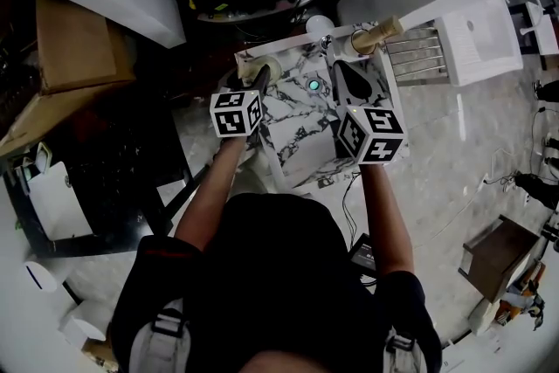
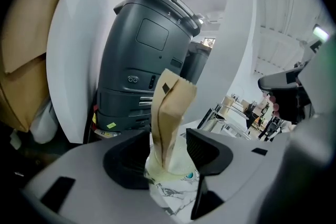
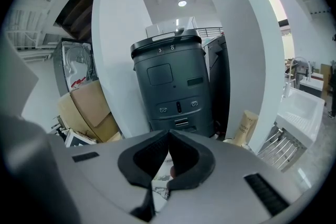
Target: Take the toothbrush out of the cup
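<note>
A cream cup (image 2: 174, 169) stands on the marble-patterned table (image 1: 297, 135) at its far left corner. A toothbrush in a brown paper sleeve (image 2: 170, 110) sticks up out of the cup, leaning a little right. My left gripper (image 2: 170, 157) has the cup between its jaws, and both pads lie against the cup's sides. In the head view the left gripper (image 1: 259, 81) reaches the cup (image 1: 269, 68). My right gripper (image 1: 348, 81) hovers over the table's right part, shut with nothing in it; its pads (image 3: 181, 157) meet at the tip.
A second brown paper packet (image 1: 377, 33) stands at the table's far right corner, also visible as the packet (image 3: 245, 126) in the right gripper view. A small teal object (image 1: 313, 85) lies mid-table. A wire rack (image 1: 419, 55) and white basin (image 1: 476, 37) are to the right. A grey machine (image 3: 176, 86) stands behind; cardboard boxes (image 1: 74, 39) sit left.
</note>
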`<action>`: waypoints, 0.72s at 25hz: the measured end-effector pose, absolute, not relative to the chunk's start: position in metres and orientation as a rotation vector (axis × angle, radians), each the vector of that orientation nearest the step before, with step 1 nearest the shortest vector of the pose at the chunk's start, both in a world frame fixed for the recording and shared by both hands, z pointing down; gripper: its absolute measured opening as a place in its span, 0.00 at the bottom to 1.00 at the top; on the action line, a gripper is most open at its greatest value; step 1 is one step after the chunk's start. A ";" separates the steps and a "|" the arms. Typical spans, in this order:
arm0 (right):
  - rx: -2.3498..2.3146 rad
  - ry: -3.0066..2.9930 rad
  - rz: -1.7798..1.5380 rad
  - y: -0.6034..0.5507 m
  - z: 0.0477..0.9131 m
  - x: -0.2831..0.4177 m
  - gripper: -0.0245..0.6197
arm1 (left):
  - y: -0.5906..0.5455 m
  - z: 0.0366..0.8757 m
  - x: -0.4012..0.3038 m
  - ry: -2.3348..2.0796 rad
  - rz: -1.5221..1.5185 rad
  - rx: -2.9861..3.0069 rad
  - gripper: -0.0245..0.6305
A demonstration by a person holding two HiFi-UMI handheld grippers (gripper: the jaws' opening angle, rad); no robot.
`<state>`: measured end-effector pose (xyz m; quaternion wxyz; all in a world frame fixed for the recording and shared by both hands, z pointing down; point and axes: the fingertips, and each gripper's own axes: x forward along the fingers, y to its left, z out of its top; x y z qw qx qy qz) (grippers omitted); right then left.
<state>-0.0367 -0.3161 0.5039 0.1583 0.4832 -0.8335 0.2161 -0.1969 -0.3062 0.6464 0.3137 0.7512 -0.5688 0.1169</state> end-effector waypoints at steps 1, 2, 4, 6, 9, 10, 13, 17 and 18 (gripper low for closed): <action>1.386 -2.382 0.620 -0.317 0.504 -0.035 0.09 | -0.308 0.647 -0.197 -1.500 0.315 1.979 0.37; 1.391 -2.380 0.623 -0.318 0.504 -0.034 0.09 | -0.309 0.648 -0.196 -1.501 0.325 1.980 0.36; 1.398 -2.376 0.628 -0.319 0.505 -0.032 0.09 | -0.310 0.650 -0.196 -1.508 0.353 1.981 0.33; 1.402 -2.372 0.634 -0.319 0.506 -0.030 0.09 | -0.309 0.652 -0.198 -1.524 0.358 1.967 0.31; 1.408 -2.369 0.640 -0.321 0.507 -0.029 0.09 | -0.310 0.652 -0.199 -1.541 0.337 1.947 0.27; 1.409 -2.370 0.642 -0.322 0.507 -0.029 0.09 | -0.310 0.653 -0.200 -1.548 0.340 1.945 0.26; 1.409 -2.372 0.644 -0.323 0.506 -0.028 0.09 | -0.310 0.653 -0.202 -1.566 0.363 1.940 0.22; 1.408 -2.370 0.644 -0.323 0.507 -0.028 0.09 | -0.310 0.652 -0.201 -1.573 0.368 1.944 0.19; 1.408 -2.370 0.645 -0.323 0.507 -0.028 0.09 | -0.310 0.651 -0.201 -1.572 0.366 1.947 0.19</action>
